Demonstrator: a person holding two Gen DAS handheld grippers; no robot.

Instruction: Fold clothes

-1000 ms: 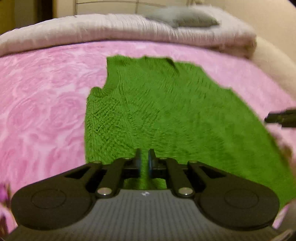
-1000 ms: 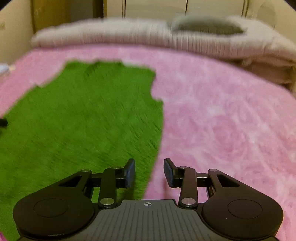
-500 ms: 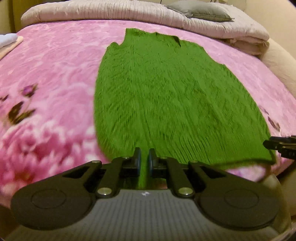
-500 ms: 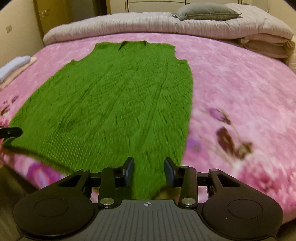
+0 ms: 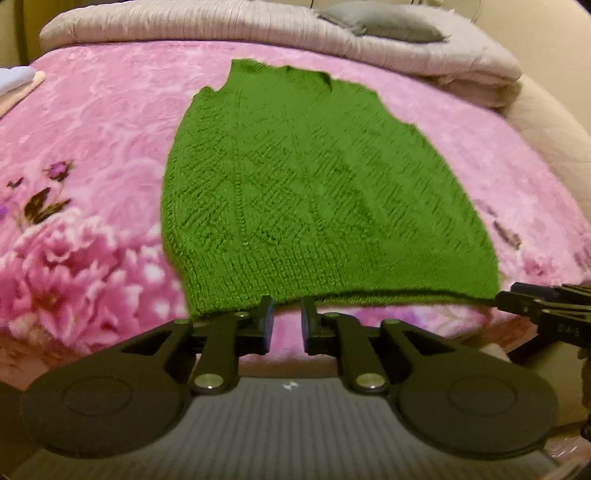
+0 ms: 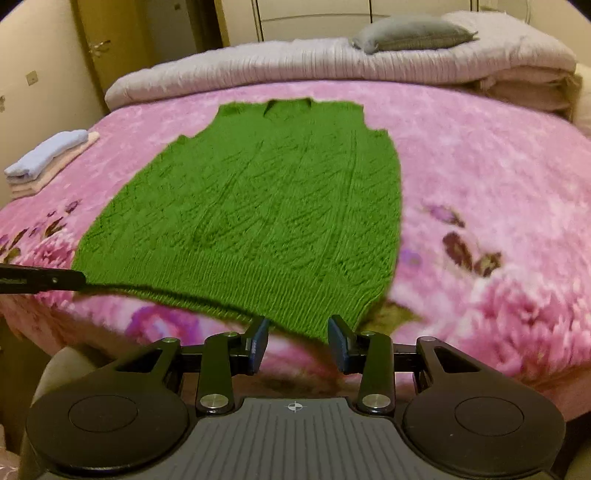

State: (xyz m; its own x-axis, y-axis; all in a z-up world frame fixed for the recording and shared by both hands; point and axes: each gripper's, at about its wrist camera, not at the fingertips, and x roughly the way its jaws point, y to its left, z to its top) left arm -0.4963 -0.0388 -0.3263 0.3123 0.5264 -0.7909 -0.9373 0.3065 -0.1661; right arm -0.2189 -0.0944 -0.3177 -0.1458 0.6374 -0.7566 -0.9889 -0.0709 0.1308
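Note:
A green knitted sleeveless vest [image 5: 314, 192] lies flat on the pink floral blanket [image 5: 92, 147], neck towards the far end and hem at the near edge of the bed; it also shows in the right wrist view [image 6: 258, 221]. My left gripper [image 5: 283, 326] is open with a small gap, empty, just in front of the hem's left corner. My right gripper [image 6: 298, 345] is open and empty, just in front of the hem's right corner. The right gripper's tip shows in the left wrist view [image 5: 517, 301] at the hem; the left gripper's tip shows in the right wrist view [image 6: 66, 278].
A folded beige quilt [image 6: 332, 62] with a grey pillow [image 6: 410, 33] lies across the bed's far end. A stack of folded clothes [image 6: 48, 162] sits at the bed's left edge. A door and wall stand at far left.
Both grippers pulled back to the near edge of the bed. The left gripper, shut on the hem before, has opened and let it go. The vest lies stretched flat.

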